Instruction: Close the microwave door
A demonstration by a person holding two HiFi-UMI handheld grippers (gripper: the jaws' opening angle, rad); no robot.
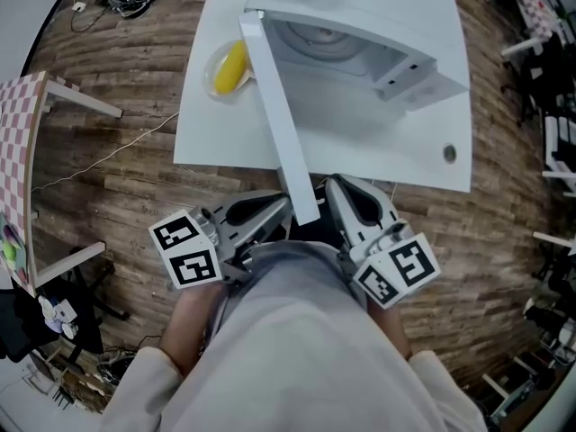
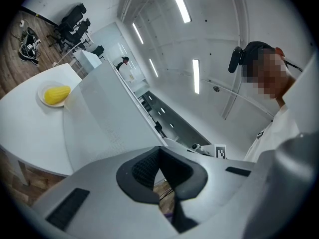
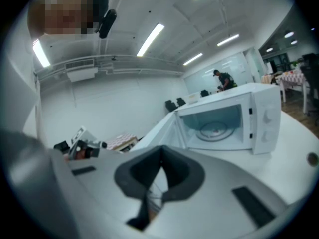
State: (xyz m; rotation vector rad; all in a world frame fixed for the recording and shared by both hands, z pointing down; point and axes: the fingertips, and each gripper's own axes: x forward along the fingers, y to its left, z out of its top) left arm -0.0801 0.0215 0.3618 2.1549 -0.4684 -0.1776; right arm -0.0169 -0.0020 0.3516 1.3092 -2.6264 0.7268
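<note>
Plainly, the boxy white microwave (image 1: 360,34) stood on the white desk (image 1: 216,142) with its long white door (image 1: 279,124) swung wide open toward the person. A yellow corn cob (image 1: 232,66) lay on a small pale plate (image 1: 214,85) just left of it. The left claw (image 1: 284,207) and right claw (image 1: 333,185) flanked the door's free end at the desk's near edge, each with jaws pressed together on nothing.
</note>
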